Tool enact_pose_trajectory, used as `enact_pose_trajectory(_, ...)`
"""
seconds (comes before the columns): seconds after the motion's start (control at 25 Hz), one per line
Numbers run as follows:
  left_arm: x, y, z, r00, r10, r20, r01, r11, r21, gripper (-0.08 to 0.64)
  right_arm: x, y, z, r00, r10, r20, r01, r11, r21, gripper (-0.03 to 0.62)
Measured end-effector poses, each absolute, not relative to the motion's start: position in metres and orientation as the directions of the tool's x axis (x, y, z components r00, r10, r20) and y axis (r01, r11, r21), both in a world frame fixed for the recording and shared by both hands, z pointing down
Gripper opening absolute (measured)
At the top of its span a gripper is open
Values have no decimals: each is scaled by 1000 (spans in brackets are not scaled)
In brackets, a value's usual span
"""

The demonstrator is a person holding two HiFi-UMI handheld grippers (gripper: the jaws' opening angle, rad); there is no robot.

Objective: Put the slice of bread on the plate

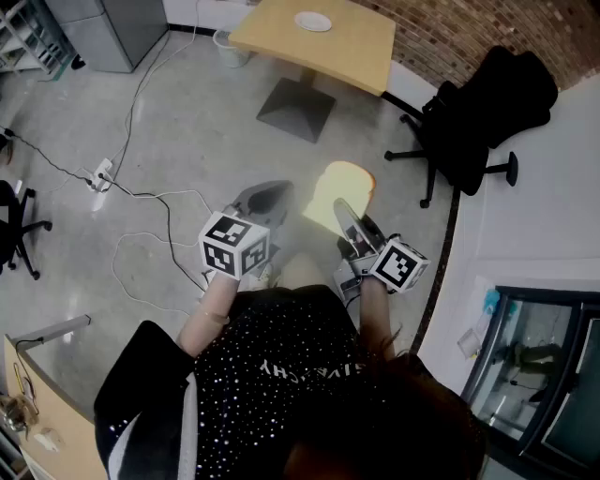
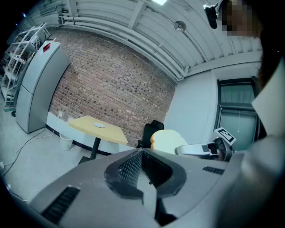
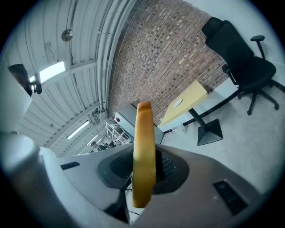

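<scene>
Stretching out ahead of both pairs of jaws, a wide floor (image 1: 187, 112) is seen, and loose cables (image 1: 150, 192) are laid on it ahead and to the left of the left jaws. Well beyond the jaw tips a table (image 1: 361, 56) is placed. An office chair (image 1: 487, 112) is parked to the right of it, apart from the straight way.

The right gripper (image 3: 144, 167) is clamped on the slice of bread (image 3: 144, 147). The slice is held on its edge, its long side runs forward along the jaws, and its rounded top sticks out past the tips. The left gripper (image 2: 142, 167) is carried just beside it, with jaws closed together and nothing between them.

The plate (image 1: 312, 21) is found far ahead of the right jaws, set in from the near edge of the table. It is judged that the bread must be carried across the open floor and then turned flat before it is released. Room for this is enough.
</scene>
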State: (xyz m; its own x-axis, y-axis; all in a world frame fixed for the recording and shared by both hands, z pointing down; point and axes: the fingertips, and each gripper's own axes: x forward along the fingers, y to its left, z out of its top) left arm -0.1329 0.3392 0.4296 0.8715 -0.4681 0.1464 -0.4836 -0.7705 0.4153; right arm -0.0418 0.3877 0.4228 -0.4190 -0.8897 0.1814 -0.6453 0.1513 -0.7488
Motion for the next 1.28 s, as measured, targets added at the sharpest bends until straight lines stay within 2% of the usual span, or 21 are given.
enact_pose_trajectory(0.36,-122,301,433,856,-494,154,-510,-755,412,9,-28,349,426,-442,-884,153,-621,178,-764,92)
enact_pose_trajectory(0.48,-103,279,434,849,-504,160,-521,-749,409,9,-9,322,419,-453,-883,120,-601,204,-773,92)
enact_pose_trajectory(0.96,2,162,410,830,-545,121,-548,-752,367,9,96,196,410,-493,-861,128,-620,245,-745,92)
enact_pose_trajectory(1.28,47,114,415,812,-570,123,-572,-736,361,9,127,146,410,-551,-825,124,-604,292,-742,92)
